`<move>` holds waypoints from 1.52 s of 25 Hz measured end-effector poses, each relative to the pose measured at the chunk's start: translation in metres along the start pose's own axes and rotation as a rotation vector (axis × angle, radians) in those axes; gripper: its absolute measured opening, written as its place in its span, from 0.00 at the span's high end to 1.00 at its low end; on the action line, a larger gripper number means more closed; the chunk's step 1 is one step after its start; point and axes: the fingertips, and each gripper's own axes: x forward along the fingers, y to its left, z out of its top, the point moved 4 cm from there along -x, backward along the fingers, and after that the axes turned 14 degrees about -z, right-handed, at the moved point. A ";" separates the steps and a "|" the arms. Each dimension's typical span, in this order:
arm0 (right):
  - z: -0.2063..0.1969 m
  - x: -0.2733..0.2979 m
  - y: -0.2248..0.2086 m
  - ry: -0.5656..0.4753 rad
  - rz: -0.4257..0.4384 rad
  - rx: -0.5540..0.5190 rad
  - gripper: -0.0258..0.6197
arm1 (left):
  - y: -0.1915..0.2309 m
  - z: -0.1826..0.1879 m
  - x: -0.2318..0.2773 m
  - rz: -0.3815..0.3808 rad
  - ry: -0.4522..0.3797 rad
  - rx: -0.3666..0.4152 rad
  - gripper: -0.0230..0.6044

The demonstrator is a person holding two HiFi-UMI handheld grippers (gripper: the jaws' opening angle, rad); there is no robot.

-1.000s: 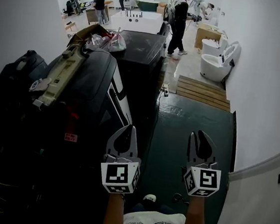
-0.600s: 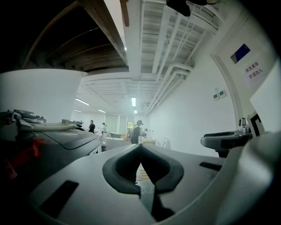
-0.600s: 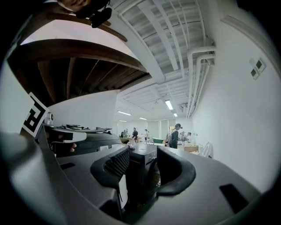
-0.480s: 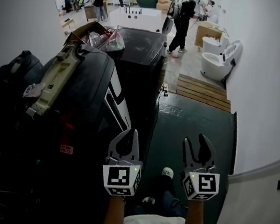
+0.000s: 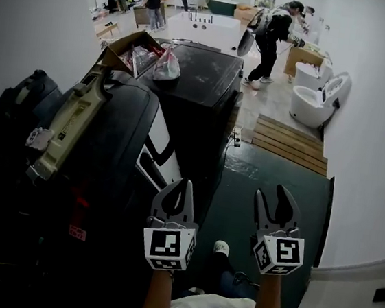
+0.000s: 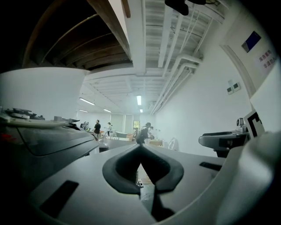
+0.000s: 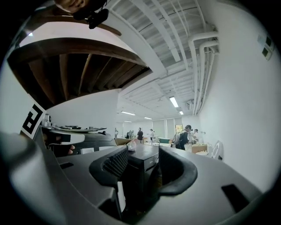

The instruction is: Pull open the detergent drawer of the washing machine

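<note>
Head view, nearest first: left gripper (image 5: pixel 183 183) at low centre, tips pressed together on nothing; same reading in left gripper view, only open room beyond the closed tips. Just beside it at lower right, right gripper (image 5: pixel 273 192), jaws spread wide and just now opening further, nothing between them. Through that gap in right gripper view, only a far black square appliance (image 7: pixel 141 166). Both pointing up the frame over dark green floor (image 5: pixel 266 172).

Up and left of both: washing machine (image 5: pixel 124 118), dark rounded body, white front strip (image 5: pixel 161 139) facing the aisle and slanting down towards the left gripper. Nearer to the left gripper, well apart from the right. Detergent drawer not picked out for certain; probably on that front, so leftward of the fingers. Long beige part (image 5: pixel 67 129) lying lengthwise on the machine's top. Likely calls for a swing left to face the front, then a straight pull back along the drawer's own line.

Farther up: cardboard box (image 5: pixel 125 45) beside the black appliance, then people at the top edge.
</note>
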 end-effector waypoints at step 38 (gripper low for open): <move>-0.031 0.413 -0.060 0.103 0.160 0.053 0.62 | 0.159 -0.010 0.351 0.155 0.075 -0.050 0.94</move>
